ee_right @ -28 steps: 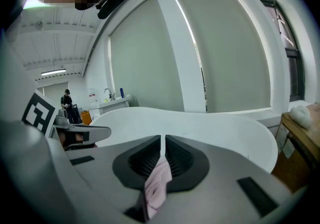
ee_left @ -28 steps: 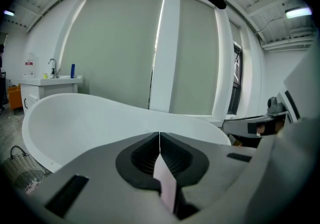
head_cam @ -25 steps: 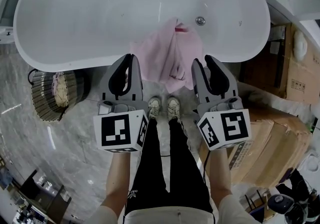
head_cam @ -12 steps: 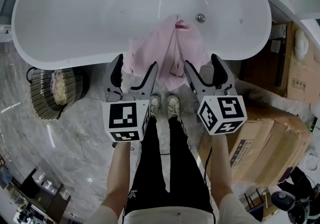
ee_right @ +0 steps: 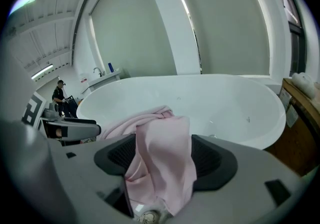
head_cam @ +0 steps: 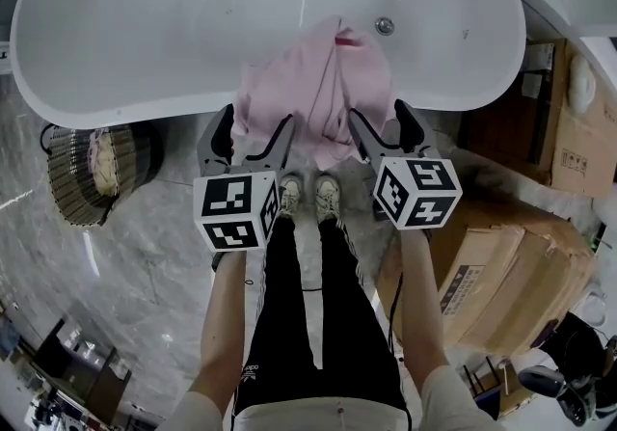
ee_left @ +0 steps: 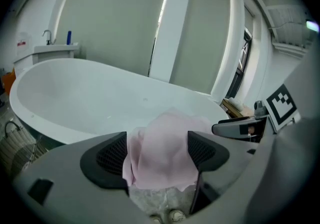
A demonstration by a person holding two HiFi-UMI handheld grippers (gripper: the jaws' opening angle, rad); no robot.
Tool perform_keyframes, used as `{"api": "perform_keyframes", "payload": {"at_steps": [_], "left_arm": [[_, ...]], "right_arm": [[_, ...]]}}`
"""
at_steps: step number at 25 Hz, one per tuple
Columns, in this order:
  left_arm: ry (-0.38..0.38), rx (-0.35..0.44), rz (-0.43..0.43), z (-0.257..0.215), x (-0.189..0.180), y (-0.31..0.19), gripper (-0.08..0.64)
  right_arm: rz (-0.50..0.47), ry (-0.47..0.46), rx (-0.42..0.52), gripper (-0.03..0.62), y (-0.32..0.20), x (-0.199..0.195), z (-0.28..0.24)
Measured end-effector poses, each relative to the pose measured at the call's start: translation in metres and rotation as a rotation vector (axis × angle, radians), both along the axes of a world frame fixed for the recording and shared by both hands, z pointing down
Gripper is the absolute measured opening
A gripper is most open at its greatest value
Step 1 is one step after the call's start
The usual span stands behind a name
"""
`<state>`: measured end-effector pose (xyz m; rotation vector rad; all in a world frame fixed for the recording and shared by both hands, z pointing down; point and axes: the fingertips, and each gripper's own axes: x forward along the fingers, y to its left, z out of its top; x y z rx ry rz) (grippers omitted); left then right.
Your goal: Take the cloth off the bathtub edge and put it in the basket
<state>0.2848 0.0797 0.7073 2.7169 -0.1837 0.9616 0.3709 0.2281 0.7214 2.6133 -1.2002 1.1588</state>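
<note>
A pink cloth (head_cam: 318,87) hangs over the near edge of the white bathtub (head_cam: 174,24), its lower part trailing down the outside. My left gripper (head_cam: 255,125) is at the cloth's left hem and my right gripper (head_cam: 381,119) at its right hem. Both sets of jaws have just been opening and now stand wide. In the left gripper view the cloth (ee_left: 165,138) lies between the pads of that gripper (ee_left: 157,149), unpinched. The right gripper view shows the cloth (ee_right: 167,143) the same way in the right gripper (ee_right: 162,157). A wicker basket (head_cam: 82,174) stands on the floor left of the tub.
Cardboard boxes (head_cam: 511,255) are stacked close on the right. The person's shoes (head_cam: 308,196) stand on the marble floor just below the cloth. The basket holds a pale bundle. A drain fitting (head_cam: 385,26) sits inside the tub behind the cloth.
Both grippers have dropped and moved in toward the tub edge, and their jaws went from nearly shut to wide open. The cloth's hanging edges now sit between the jaws.
</note>
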Motion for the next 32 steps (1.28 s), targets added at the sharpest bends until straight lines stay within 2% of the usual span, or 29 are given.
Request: {"api": "perform_keyframes", "payload": {"at_steps": [5,7,16,23,26,29,31,32], "left_arm": [[-0.030,-0.106,-0.071,0.021,-0.001,-0.002,0.360],[-0.043,-0.125,-0.090,0.026,-0.001,-0.001,0.360],[-0.071,-0.069,-0.083,0.033,0.003,0.000,0.360],[-0.109,-0.012,-0.044,0.036,0.007,0.001,0.360],[-0.126,-0.011,-0.029,0.036,0.009,0.001,0.357],[-0.129,-0.037,-0.020,0.036,0.011,0.003,0.316],[-0.107,-0.066,-0.037,0.036,0.011,0.000,0.273],[-0.093,-0.079,-0.053,0.036,0.011,-0.002,0.220]], "right_arm": [[0.002,-0.044,-0.038,0.344,0.003,0.000,0.021],[-0.002,-0.055,-0.061,0.353,0.003,-0.001,0.030],[0.023,-0.050,-0.118,0.362,-0.002,0.005,0.045],[0.024,-0.060,-0.149,0.362,-0.003,0.007,0.047],[0.026,-0.047,-0.145,0.360,-0.003,0.006,0.047],[0.003,-0.047,-0.147,0.351,-0.005,0.005,0.046],[-0.016,-0.052,-0.134,0.305,-0.009,0.004,0.045],[-0.019,-0.058,-0.125,0.280,-0.011,0.003,0.044]]}}
